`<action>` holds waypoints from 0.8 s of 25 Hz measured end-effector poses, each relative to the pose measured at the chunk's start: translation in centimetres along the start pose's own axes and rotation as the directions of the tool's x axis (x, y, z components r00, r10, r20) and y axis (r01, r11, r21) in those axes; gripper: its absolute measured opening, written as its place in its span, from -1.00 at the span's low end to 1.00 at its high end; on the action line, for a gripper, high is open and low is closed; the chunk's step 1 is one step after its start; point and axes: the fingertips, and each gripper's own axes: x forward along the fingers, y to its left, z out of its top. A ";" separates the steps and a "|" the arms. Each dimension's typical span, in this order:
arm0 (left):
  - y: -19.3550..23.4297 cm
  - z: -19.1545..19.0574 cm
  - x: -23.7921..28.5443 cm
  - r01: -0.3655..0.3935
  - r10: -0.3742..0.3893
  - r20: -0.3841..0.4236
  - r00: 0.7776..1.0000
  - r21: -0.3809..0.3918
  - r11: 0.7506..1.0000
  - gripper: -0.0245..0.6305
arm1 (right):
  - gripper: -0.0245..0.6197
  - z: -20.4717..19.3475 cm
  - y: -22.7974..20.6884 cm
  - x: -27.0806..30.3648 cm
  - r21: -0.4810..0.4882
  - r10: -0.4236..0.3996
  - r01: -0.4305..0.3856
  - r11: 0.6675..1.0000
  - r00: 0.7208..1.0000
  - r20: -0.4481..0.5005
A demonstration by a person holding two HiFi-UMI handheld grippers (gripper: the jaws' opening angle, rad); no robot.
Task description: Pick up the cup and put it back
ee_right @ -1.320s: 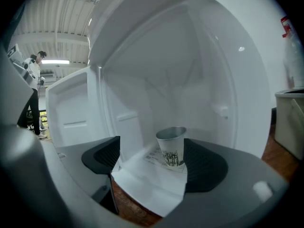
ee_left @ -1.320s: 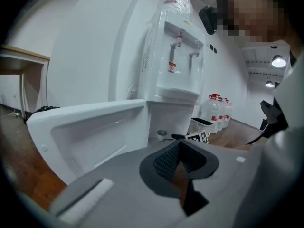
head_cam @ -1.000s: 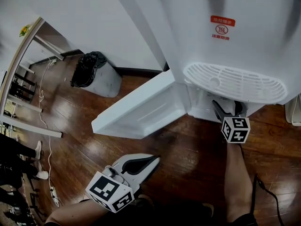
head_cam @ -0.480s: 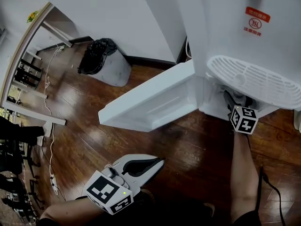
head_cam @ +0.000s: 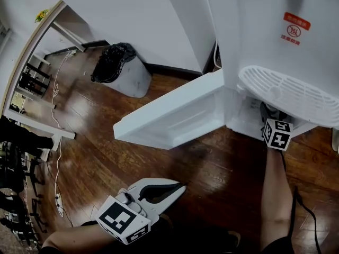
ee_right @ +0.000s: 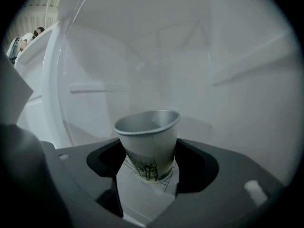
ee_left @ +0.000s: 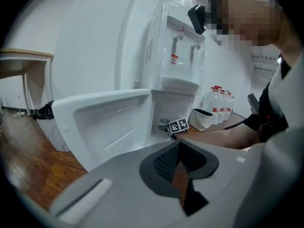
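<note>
— What's biggest here?
— The white water dispenser (head_cam: 265,36), with its lower cabinet door (head_cam: 169,115) swung open over the wood floor (head_cam: 212,168). The left gripper (head_cam: 180,186) hangs low, clear of the door, jaws pressed together on nothing.
— And the cup?
— The paper cup (ee_right: 148,146) is inside the lower compartment, between the closing jaws of the right gripper (head_cam: 269,115). The pads seem to touch its sides, though it's dim there.

The left gripper (head_cam: 177,188) and right gripper (head_cam: 269,112) have pale grey shells, black linings and black-and-white marker cubes (head_cam: 123,222).
</note>
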 end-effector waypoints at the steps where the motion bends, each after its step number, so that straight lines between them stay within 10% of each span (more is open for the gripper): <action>1: 0.0 0.0 0.0 -0.001 0.001 -0.002 1.000 0.002 1.000 -0.92 | 0.06 0.0 0.1 -0.1 0.000 0.010 -0.010 1.000 1.000 0.000; 20: -2.8 5.0 0.6 0.100 -0.103 0.147 0.984 0.030 0.995 -0.92 | 0.06 3.6 4.7 -16.1 0.034 0.169 -0.171 0.985 0.984 0.059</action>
